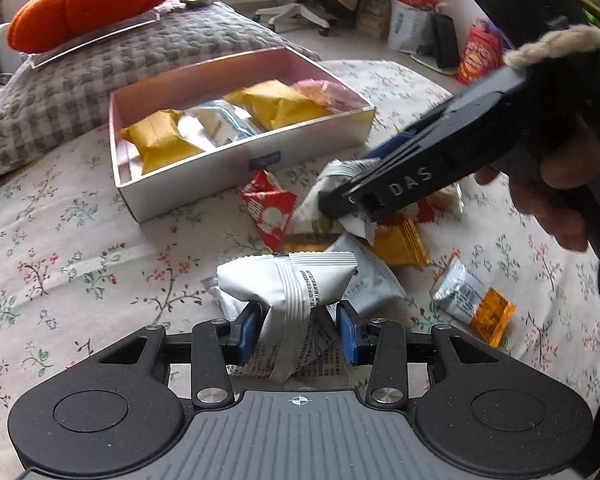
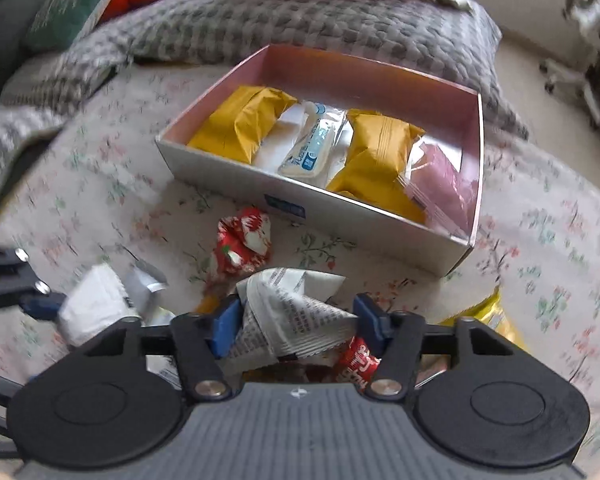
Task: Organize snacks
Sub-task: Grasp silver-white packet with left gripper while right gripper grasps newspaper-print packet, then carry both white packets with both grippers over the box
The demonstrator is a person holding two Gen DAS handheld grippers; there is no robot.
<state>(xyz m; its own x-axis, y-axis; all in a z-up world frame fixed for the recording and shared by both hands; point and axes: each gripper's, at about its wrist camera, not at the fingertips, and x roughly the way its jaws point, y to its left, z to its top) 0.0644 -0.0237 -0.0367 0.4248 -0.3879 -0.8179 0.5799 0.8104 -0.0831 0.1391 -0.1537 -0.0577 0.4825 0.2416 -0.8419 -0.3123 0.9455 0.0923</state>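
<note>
The left gripper [image 1: 298,330] is clamping a white snack packet [image 1: 296,284] between its blue pads, low in the middle of the left wrist view, with the packet crumpling in the squeeze. The right gripper [image 2: 298,326] is doing the same with a second white packet [image 2: 296,312], printed with small text, low in the centre of its own view. From the left camera that right gripper [image 1: 340,204] is reaching in from the right edge, with a hand [image 1: 556,196] wrapping its handle.

Just above both packets in the frame, the open box [image 2: 364,226] is sitting on the flowered bedsheet [image 1: 60,264], already holding two yellow packets [image 2: 374,160], a clear-wrapped white snack [image 2: 312,148] between them, and a pink packet [image 2: 446,178] at the right end.

In front of the box, loose snacks are lying scattered on the sheet: a red packet [image 1: 270,208] just below the box wall, an orange one [image 1: 400,242] near it, and a silver-and-orange one [image 1: 474,298] off to the right.

Behind the box, a grey checked blanket [image 1: 100,76] is bunching up, and an orange plush pumpkin [image 1: 96,0] is sitting in the upper left.
</note>
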